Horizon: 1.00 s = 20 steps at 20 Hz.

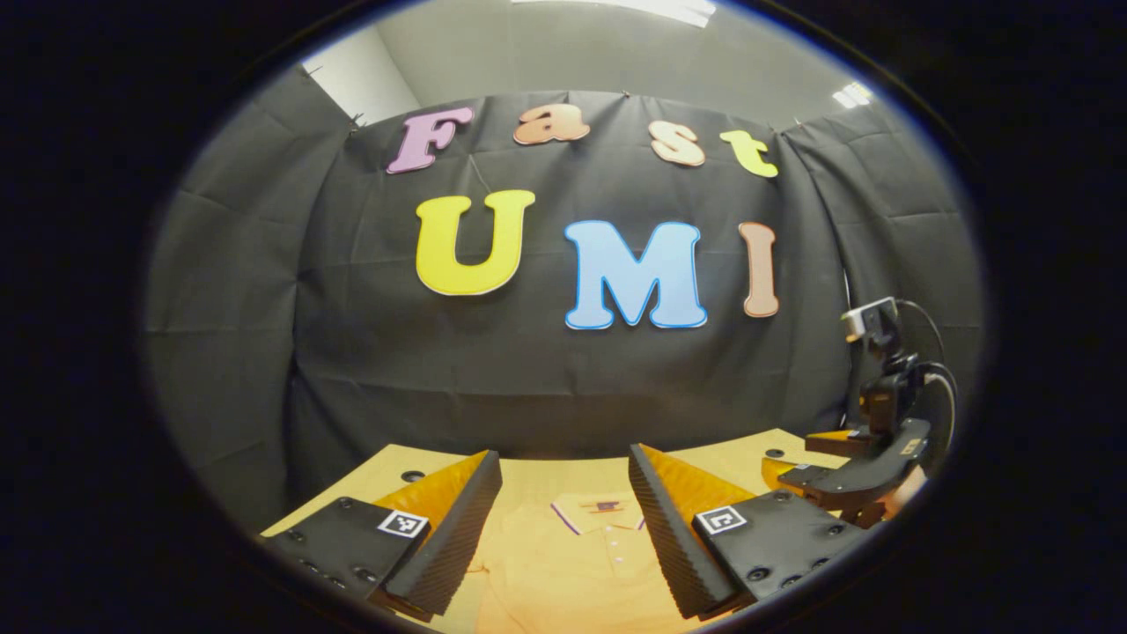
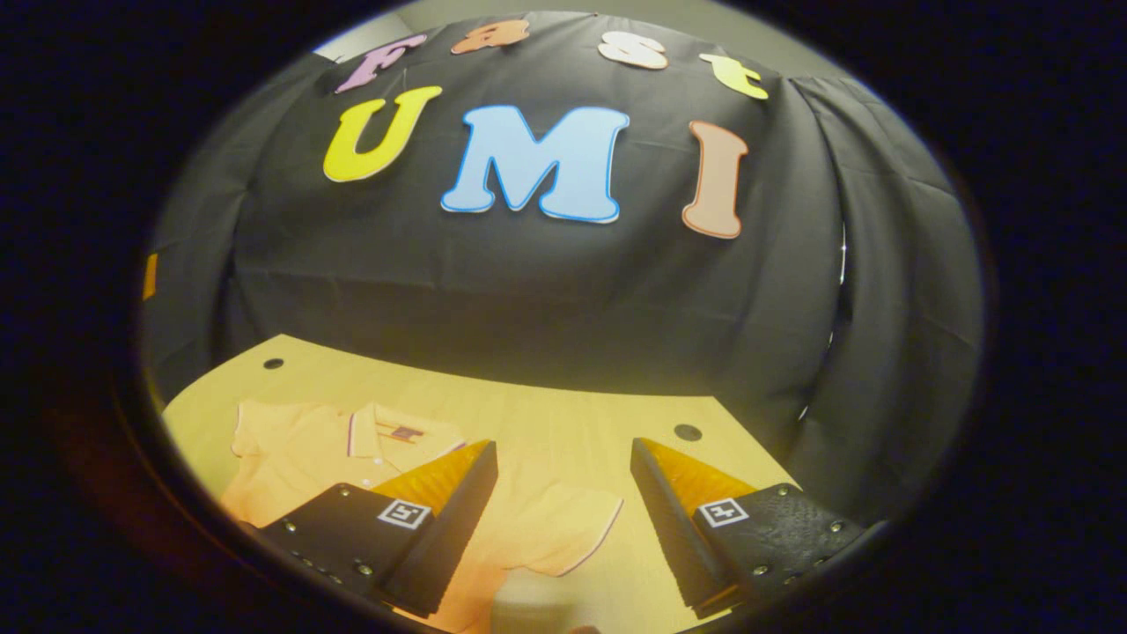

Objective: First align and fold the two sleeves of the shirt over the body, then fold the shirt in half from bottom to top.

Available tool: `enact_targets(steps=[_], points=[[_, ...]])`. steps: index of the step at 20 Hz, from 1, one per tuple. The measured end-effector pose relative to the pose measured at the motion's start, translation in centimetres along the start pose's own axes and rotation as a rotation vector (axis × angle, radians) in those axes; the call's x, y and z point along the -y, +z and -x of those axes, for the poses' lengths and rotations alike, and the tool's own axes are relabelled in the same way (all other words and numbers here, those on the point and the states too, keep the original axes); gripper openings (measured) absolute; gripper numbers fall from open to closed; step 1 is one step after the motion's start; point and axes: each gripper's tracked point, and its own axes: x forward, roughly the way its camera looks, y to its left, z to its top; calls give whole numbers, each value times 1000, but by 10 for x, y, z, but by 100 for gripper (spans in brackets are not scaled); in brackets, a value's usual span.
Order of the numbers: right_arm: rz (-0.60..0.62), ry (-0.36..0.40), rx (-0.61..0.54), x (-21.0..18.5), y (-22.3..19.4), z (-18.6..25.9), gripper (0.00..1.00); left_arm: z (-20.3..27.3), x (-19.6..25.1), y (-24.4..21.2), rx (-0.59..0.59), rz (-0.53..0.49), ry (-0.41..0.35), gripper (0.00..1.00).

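In the left gripper view, the left gripper sits at the bottom centre, jaws spread wide and grasping nothing. Between its fingers lies the shirt, collar toward the top of the frame, flat on the table. The right gripper shows at lower right; its jaw state cannot be told here.

In the right gripper view, the right gripper is at the bottom centre, jaws released and empty. The shirt lies at lower left on the table, one sleeve lying between the fingers.
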Motion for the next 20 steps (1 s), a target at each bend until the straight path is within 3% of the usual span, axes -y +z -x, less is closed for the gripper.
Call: enact_targets(steps=[7,20], points=[[-66,-25,-173,16,-52,-51,95,-9,0,-4,-22,-2,15,94],[-148,-64,-365,36,-114,-112,95,-17,3,-4,-39,-10,32,96]])
